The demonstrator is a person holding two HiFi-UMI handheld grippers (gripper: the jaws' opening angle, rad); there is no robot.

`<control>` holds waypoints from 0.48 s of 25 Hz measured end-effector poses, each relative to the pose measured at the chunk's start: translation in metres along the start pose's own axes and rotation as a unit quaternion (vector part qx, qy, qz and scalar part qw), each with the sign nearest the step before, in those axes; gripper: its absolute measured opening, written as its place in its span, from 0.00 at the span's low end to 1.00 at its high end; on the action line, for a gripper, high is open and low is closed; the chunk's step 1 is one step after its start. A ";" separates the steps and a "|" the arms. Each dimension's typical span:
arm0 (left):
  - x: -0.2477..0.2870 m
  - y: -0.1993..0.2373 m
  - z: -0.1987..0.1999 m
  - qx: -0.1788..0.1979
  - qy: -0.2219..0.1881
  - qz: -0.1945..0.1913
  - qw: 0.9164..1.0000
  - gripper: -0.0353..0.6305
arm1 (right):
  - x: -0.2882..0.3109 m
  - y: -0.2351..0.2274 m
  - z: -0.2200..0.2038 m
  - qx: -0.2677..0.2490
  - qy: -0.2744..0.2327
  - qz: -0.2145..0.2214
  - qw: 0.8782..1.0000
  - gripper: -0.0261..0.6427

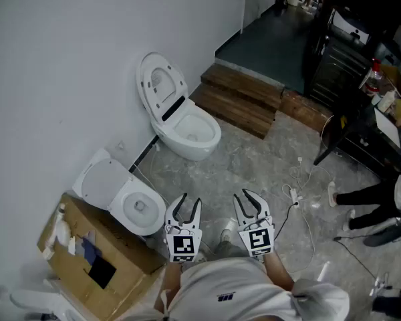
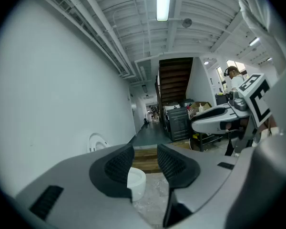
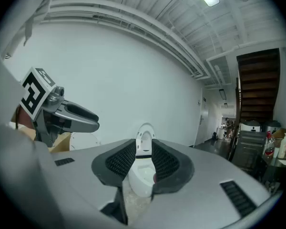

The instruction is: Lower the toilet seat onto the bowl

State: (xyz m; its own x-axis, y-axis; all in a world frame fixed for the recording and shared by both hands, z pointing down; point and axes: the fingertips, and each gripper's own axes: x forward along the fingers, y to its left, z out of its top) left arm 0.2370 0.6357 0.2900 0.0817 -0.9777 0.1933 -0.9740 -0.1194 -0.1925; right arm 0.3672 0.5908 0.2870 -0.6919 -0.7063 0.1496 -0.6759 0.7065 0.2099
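The far toilet (image 1: 186, 129) stands against the white wall with its seat and lid (image 1: 160, 85) raised upright over the open bowl. A second toilet (image 1: 135, 208) sits nearer, its lid also up. My left gripper (image 1: 190, 201) and right gripper (image 1: 248, 196) are held side by side well short of the far toilet, both shut and holding nothing. In the left gripper view the bowl (image 2: 136, 182) shows beyond the left gripper (image 2: 145, 163). In the right gripper view the raised seat (image 3: 145, 138) stands straight ahead of the right gripper (image 3: 144, 159).
A cardboard box (image 1: 93, 263) sits at the lower left beside the near toilet. Wooden steps (image 1: 240, 99) lie behind the far toilet. Cables (image 1: 297, 192) trail on the stone floor to the right, near a person's legs (image 1: 361, 206) and a dark rack (image 1: 351, 52).
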 end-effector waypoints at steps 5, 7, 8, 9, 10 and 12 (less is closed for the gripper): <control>0.042 -0.018 0.005 0.004 0.011 0.011 1.000 0.32 | 0.021 -0.038 -0.009 0.010 -0.010 0.028 1.000 0.20; 0.056 -0.023 0.010 0.002 0.014 0.019 1.000 0.32 | 0.028 -0.055 -0.010 0.012 -0.014 0.035 0.999 0.20; 0.062 -0.026 0.013 0.000 0.014 0.024 1.000 0.32 | 0.030 -0.063 -0.011 0.012 -0.015 0.038 0.999 0.20; 0.067 -0.028 0.015 -0.002 0.014 0.027 1.000 0.32 | 0.032 -0.069 -0.013 0.011 -0.015 0.041 0.999 0.20; 0.072 -0.030 0.016 -0.004 0.015 0.031 0.999 0.32 | 0.035 -0.075 -0.014 0.011 -0.012 0.044 0.999 0.20; 0.082 -0.032 0.017 -0.004 0.019 0.036 0.999 0.32 | 0.039 -0.083 -0.015 0.017 0.003 0.049 0.999 0.20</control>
State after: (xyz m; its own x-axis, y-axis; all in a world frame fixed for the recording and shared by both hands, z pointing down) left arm 0.2782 0.5568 0.2951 0.0029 -0.9764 0.2162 -0.9789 -0.0470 -0.1990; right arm 0.4001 0.5033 0.2899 -0.7539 -0.6336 0.1740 -0.6131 0.7736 0.1605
